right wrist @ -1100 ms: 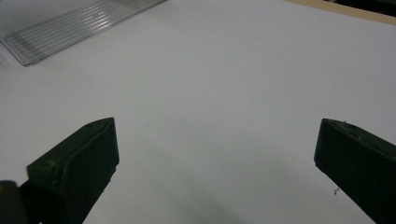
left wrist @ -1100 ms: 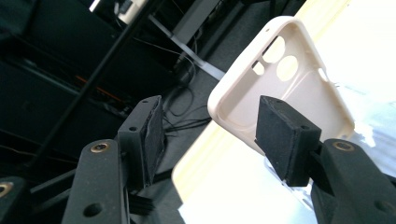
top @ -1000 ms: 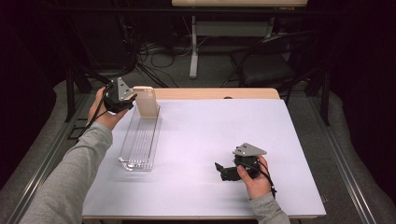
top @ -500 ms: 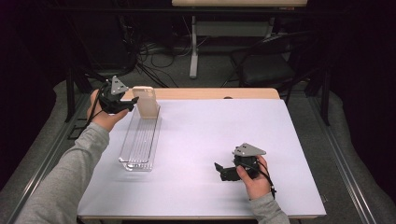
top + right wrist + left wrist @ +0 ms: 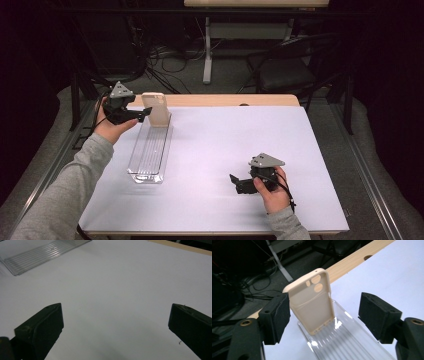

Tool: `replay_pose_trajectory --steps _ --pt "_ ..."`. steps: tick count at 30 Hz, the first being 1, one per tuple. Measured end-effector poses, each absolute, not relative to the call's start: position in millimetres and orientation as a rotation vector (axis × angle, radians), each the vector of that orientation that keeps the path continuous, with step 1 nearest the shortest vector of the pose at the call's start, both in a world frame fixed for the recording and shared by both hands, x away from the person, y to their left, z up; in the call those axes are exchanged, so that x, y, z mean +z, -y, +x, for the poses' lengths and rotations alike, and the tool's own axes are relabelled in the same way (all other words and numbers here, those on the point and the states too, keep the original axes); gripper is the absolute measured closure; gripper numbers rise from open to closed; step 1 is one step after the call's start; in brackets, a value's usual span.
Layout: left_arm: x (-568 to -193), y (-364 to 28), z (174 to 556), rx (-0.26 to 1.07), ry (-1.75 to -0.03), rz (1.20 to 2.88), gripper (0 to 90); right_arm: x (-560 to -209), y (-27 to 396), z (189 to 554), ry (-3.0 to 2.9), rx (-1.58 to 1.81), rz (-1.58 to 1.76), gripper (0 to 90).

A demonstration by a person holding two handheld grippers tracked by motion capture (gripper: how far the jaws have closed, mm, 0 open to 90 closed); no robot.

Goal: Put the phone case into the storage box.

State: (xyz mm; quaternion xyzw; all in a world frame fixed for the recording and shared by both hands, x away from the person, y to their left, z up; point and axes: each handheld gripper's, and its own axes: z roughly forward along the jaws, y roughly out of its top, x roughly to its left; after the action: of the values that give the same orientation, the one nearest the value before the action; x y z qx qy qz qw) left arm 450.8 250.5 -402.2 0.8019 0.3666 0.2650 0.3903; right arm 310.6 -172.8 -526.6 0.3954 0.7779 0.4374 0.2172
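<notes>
One white table (image 5: pixel 215 165) carries everything here, with a strip of bare wood along its far edge. On it, toward the left, lies a long clear ribbed tray (image 5: pixel 150 152), taken here as the landmark, running from the far edge back toward the person. At the tray's far end a beige phone case (image 5: pixel 156 109) stands upright and tilted, its lower edge resting in the tray (image 5: pixel 342 340). The left gripper (image 5: pixel 142 114) hovers just left of that far end; its jaws have just been opening and stand apart on either side of the case (image 5: pixel 314 305), one pad close beside its edge, the other clear. The right gripper (image 5: pixel 235 182) sits well to the right of the tray's near end, jaws wide and holding nothing.
</notes>
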Motion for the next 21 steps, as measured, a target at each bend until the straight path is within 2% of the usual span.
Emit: replay_pose_trajectory --steps 10,21 --pt "-397.1 -253.6 441.2 0.529 -0.949 2.005 16.1 -520.1 169.9 307.9 -2.154 1.214 1.085 0.0" --pt "-394.9 -249.2 426.5 0.458 -0.944 1.970 16.0 -513.8 168.7 305.5 -2.173 1.224 1.087 0.0"
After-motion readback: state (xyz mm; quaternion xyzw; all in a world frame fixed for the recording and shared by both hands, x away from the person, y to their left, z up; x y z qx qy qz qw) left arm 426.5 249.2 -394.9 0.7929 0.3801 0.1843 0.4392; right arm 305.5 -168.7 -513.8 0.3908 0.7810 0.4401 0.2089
